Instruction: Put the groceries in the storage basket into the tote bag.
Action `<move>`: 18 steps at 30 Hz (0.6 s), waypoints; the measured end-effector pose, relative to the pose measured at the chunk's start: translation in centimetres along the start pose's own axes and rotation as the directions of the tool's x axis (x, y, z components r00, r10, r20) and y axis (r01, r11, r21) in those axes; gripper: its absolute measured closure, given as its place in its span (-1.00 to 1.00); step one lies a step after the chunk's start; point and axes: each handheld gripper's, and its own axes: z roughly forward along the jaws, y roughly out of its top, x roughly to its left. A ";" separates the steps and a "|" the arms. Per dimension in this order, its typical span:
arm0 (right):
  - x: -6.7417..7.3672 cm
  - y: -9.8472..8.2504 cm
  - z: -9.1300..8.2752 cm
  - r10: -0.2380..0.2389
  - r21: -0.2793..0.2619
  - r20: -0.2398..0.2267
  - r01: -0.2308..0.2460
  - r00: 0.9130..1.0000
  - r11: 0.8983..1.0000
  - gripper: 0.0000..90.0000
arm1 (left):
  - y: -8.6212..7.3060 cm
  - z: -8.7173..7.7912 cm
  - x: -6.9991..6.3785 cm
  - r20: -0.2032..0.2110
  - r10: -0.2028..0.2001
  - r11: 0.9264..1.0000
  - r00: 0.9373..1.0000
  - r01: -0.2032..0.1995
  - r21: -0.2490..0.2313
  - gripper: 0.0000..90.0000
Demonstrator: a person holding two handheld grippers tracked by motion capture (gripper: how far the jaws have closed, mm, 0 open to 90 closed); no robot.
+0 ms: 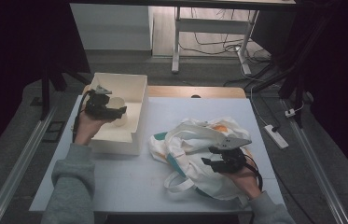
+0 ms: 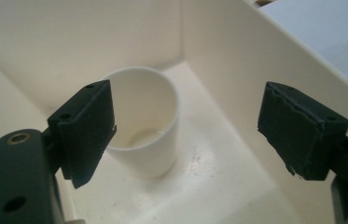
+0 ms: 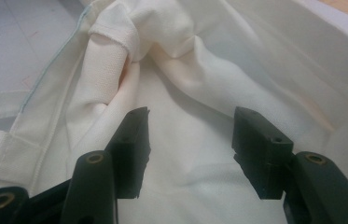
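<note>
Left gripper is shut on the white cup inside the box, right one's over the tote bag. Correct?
Not quite. The left gripper is open: in the left gripper view its jaws stand wide apart, pressing nothing, with the cup standing free in the box. The right gripper is over the tote bag.

Right gripper (image 3: 190, 149) low over a cream canvas tote bag (image 3: 199, 79) — jaws parted, nothing pinched between. Folded strap (image 3: 108, 65) bunched above the jaws — grey table (image 3: 17, 42) beyond.
</note>
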 end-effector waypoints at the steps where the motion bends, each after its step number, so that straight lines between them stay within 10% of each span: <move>1: 0.0 0.0 0.0 -0.001 0.000 0.001 0.001 1.000 1.000 0.03 | -0.1 0.2 0.2 0.002 -0.007 1.000 1.000 0.007 0.010 -0.59; 18: 0.0 -0.1 0.3 -0.006 0.013 -0.010 0.006 1.000 1.000 0.02 | 0.5 4.1 2.5 -0.022 -0.086 0.989 0.996 0.088 0.120 -0.85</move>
